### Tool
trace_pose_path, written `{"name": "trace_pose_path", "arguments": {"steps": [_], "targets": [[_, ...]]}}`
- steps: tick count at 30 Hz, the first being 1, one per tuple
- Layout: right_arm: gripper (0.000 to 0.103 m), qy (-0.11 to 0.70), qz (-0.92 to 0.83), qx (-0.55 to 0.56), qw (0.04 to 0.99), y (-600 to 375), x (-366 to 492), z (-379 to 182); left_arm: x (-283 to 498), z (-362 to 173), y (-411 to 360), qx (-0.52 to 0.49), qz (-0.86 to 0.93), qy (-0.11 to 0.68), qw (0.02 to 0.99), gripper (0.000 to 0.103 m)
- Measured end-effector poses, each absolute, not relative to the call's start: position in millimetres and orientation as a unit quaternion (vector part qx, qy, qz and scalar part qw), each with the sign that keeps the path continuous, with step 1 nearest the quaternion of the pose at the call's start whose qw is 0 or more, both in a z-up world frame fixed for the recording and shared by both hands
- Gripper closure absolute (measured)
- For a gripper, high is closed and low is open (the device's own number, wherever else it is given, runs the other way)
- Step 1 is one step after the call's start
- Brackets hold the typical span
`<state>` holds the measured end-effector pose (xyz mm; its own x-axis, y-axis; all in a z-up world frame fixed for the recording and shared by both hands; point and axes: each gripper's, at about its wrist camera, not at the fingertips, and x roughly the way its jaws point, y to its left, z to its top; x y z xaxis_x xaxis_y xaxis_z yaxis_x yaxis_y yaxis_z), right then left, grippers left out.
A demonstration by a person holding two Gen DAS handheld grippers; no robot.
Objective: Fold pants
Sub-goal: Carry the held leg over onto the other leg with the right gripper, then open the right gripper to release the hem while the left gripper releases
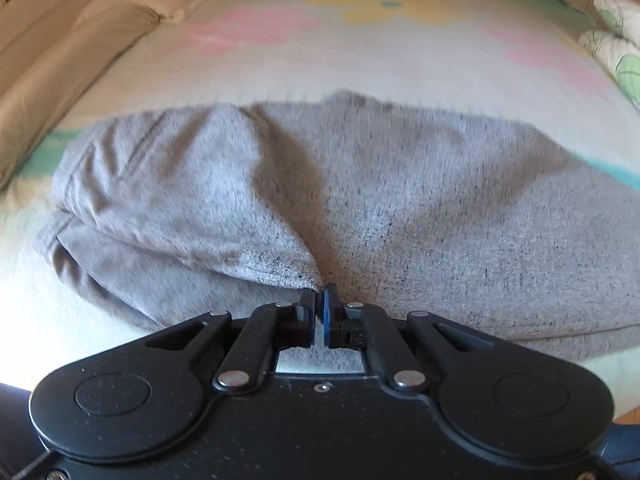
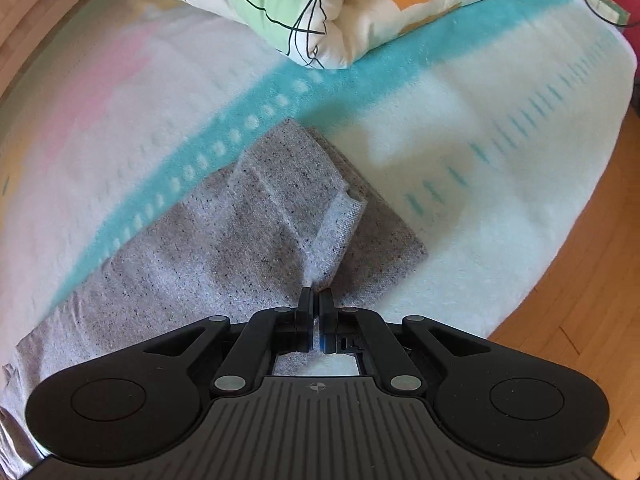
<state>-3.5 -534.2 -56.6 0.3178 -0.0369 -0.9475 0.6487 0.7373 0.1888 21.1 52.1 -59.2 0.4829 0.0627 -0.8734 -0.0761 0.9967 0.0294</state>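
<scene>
Grey heathered pants (image 1: pixel 360 184) lie on a pastel blanket on a bed. In the left wrist view my left gripper (image 1: pixel 319 294) is shut on a pinched fold of the pants fabric near its front edge. The cloth is lifted into a ridge that runs away from the fingers. In the right wrist view the leg end of the pants (image 2: pixel 248 232) lies across the blanket. My right gripper (image 2: pixel 316 294) is shut on a raised fold of the leg, near the hems (image 2: pixel 344 200).
The blanket (image 1: pixel 360 52) has pink and yellow flowers and a teal stripe (image 2: pixel 400 64). A folded patterned duvet (image 2: pixel 340 4) lies beyond the hems. Beige pillows (image 1: pixel 60 60) line the left side. The bed edge and wooden floor (image 2: pixel 580 320) are at the right.
</scene>
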Motion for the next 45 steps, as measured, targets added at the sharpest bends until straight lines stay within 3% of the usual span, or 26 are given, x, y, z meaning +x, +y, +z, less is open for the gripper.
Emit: {"name": "trace_pose_path", "arguments": {"steps": [7, 11, 29, 38, 42, 45], "targets": [[0.101, 0.523, -0.220, 0.264, 0.780, -525.2, -9.0, -43.4, 17.5, -37.8, 54.1, -0.007, 0.037, 0.473, 0.880, 0.098], [0.101, 0.557, -0.228, 0.267, 0.752, -534.0, -4.8, -60.4, 18.6, -51.6, 51.8, 0.007, 0.034, 0.498, 0.866, 0.098], [0.101, 0.574, -0.239, 0.244, 0.744, -529.7, -1.0, -64.9, 22.1, -64.1, 48.7, 0.009, 0.027, 0.528, 0.849, 0.098], [0.101, 0.563, -0.245, 0.261, 0.745, -536.2, -5.6, -59.3, 6.6, -51.4, 44.5, 0.018, 0.027, 0.500, 0.865, 0.097], [0.100, 0.584, -0.276, 0.207, 0.734, -531.2, -0.7, -63.8, 13.6, -64.7, 47.3, 0.007, 0.027, 0.529, 0.848, 0.098], [0.100, 0.536, -0.309, 0.195, 0.761, -531.3, -9.0, -42.2, 15.7, -65.2, 49.5, -0.004, 0.028, 0.532, 0.847, 0.098]]}}
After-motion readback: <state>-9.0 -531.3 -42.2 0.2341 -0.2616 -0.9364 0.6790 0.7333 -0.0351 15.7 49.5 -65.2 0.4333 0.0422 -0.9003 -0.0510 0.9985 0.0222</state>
